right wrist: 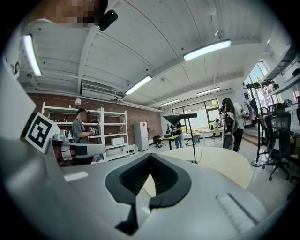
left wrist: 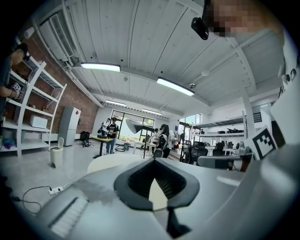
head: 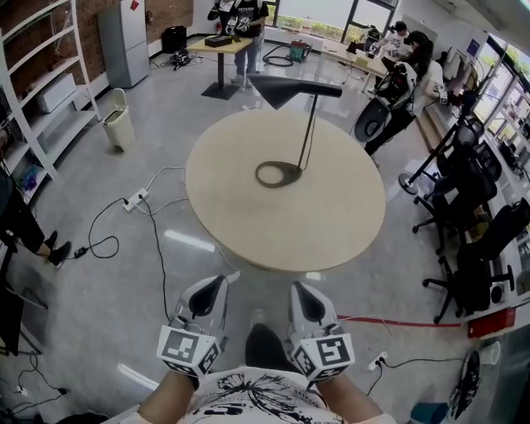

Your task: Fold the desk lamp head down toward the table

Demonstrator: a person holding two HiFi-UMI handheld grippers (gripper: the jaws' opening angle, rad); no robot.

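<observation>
A black desk lamp stands on the round beige table (head: 331, 217). Its ring base (head: 278, 174) lies near the table's middle, a thin stem (head: 310, 128) rises from it, and the cone head (head: 286, 89) sits raised at the top. Both grippers hover over the floor, short of the table's near edge and far from the lamp. My left gripper (head: 217, 283) and right gripper (head: 299, 288) both have their jaws together, holding nothing. From the left gripper (left wrist: 156, 161) the lamp head (left wrist: 137, 125) looks small and distant. The right gripper (right wrist: 150, 157) view shows the lamp head (right wrist: 178, 117) above the table (right wrist: 220, 161).
A power strip with cables (head: 136, 199) lies on the floor left of the table, near a white bin (head: 118, 126). Black office chairs (head: 476, 224) crowd the right side. White shelving (head: 41, 91) lines the left wall. People stand by desks at the back (head: 240, 21).
</observation>
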